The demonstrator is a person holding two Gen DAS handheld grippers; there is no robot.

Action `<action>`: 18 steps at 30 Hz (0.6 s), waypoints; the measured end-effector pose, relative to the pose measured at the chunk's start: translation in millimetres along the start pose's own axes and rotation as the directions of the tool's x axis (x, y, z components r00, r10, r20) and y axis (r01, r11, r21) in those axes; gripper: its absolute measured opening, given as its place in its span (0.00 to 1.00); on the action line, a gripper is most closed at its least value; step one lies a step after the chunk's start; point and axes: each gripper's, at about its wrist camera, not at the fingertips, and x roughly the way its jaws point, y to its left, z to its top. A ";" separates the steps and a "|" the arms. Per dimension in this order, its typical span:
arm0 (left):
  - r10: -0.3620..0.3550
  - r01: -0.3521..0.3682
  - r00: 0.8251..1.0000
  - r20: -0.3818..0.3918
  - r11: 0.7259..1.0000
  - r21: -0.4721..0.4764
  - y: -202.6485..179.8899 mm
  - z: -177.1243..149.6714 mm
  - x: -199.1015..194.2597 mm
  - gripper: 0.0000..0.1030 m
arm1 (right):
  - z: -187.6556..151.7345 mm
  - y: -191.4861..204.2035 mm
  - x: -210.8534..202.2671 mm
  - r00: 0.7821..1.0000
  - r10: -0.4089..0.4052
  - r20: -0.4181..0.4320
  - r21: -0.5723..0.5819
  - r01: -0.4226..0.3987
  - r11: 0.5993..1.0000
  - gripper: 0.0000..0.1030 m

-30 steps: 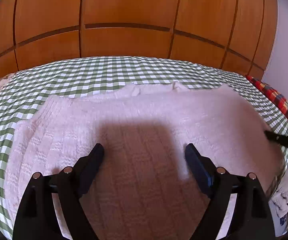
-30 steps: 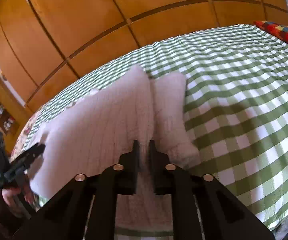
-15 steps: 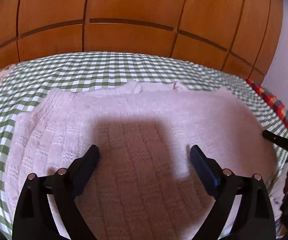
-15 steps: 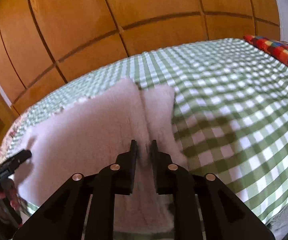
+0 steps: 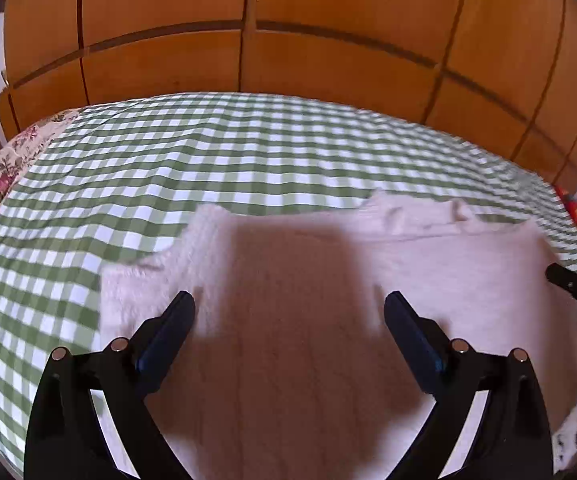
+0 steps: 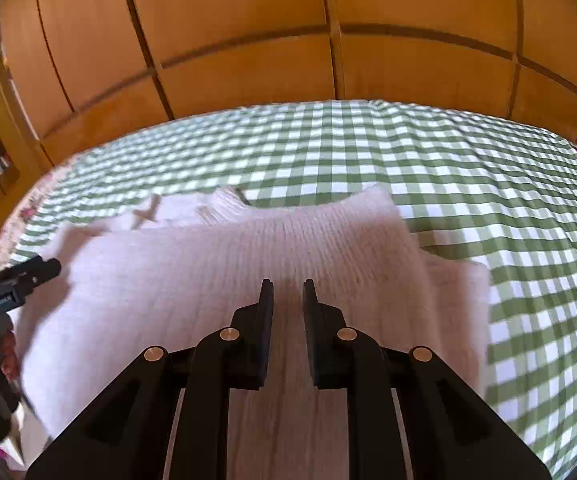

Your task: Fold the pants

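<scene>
Left gripper, jaws wide and empty, hovers over folded pink knit pants on a green checked bedspread. From the right wrist, the right gripper, jaws narrow and empty, hovers above the pants' right half. A fold seems finished; next, regrasp an edge.

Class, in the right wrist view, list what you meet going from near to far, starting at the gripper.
Right gripper → pale pink knit pants → green checked bedspread → wooden wardrobe doors.
</scene>
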 end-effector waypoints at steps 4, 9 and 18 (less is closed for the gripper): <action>0.033 -0.033 0.999 -0.013 0.999 -0.013 3.1 0.6 22.4 0.94 | -0.7 -7.5 12.0 1.000 0.002 0.004 0.042 -0.002 0.999 0.13; 0.056 -0.056 0.998 0.016 0.998 0.000 -0.8 -2.2 22.5 0.96 | -4.5 -12.3 6.0 0.999 0.015 0.041 0.057 -0.018 0.998 0.51; 0.069 -0.069 0.998 0.012 0.998 -0.002 -2.0 -1.3 16.6 0.97 | 3.0 4.6 13.1 0.996 -0.064 0.059 -0.041 0.066 0.997 0.58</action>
